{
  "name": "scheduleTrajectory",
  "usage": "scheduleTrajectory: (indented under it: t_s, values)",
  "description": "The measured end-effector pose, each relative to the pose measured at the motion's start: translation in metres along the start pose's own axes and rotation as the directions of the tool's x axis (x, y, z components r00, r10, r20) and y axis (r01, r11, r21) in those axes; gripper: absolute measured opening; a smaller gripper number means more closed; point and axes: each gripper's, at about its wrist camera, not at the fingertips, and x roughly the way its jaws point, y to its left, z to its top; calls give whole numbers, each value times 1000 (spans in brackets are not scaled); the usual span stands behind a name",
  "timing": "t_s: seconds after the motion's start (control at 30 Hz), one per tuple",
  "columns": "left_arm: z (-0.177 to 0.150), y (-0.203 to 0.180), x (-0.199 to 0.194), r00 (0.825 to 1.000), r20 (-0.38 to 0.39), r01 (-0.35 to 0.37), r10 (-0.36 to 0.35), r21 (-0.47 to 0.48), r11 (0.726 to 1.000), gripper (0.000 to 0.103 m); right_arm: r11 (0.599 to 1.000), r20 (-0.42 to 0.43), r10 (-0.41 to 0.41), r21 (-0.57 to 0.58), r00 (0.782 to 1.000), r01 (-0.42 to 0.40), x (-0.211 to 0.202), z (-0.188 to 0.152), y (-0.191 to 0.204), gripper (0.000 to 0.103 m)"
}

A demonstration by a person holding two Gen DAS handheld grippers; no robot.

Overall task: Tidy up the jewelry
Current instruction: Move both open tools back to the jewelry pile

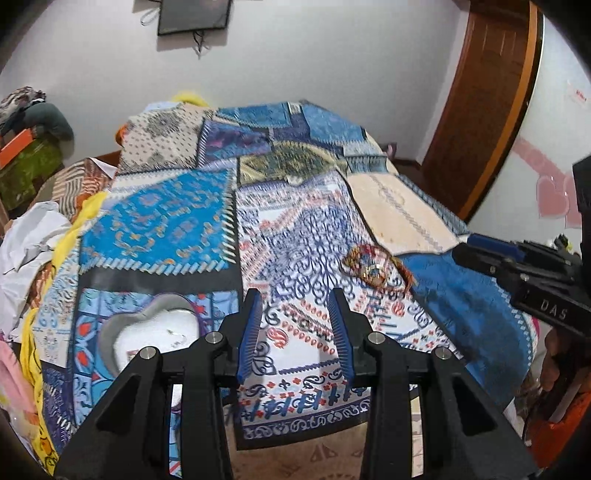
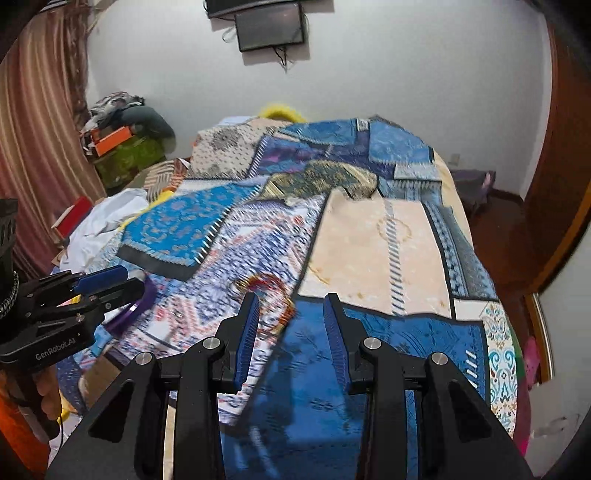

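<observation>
A stack of gold and red bangles lies on the patterned bedspread, ahead and to the right of my left gripper. That gripper is open with only cloth between its fingers. To its lower left sits a grey heart-shaped box with a white lining and a small thin piece of jewelry inside. In the right wrist view the bangles lie just beyond the left finger of my right gripper, which is open and holds nothing. The left gripper hovers over the box's purple edge.
The bed fills both views, and its near edge drops off below the grippers. Crumpled white cloth and piled clothes lie to the left. A wooden door stands at the right and a dark screen hangs on the far wall.
</observation>
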Motion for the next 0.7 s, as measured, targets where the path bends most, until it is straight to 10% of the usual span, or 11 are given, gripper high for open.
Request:
scheduleTrajectory:
  t_s: [0.7]
  values:
    - [-20, -1, 42, 997, -69, 37, -37, 1, 999, 16, 998, -83, 58, -12, 995, -60, 31, -12, -12, 33]
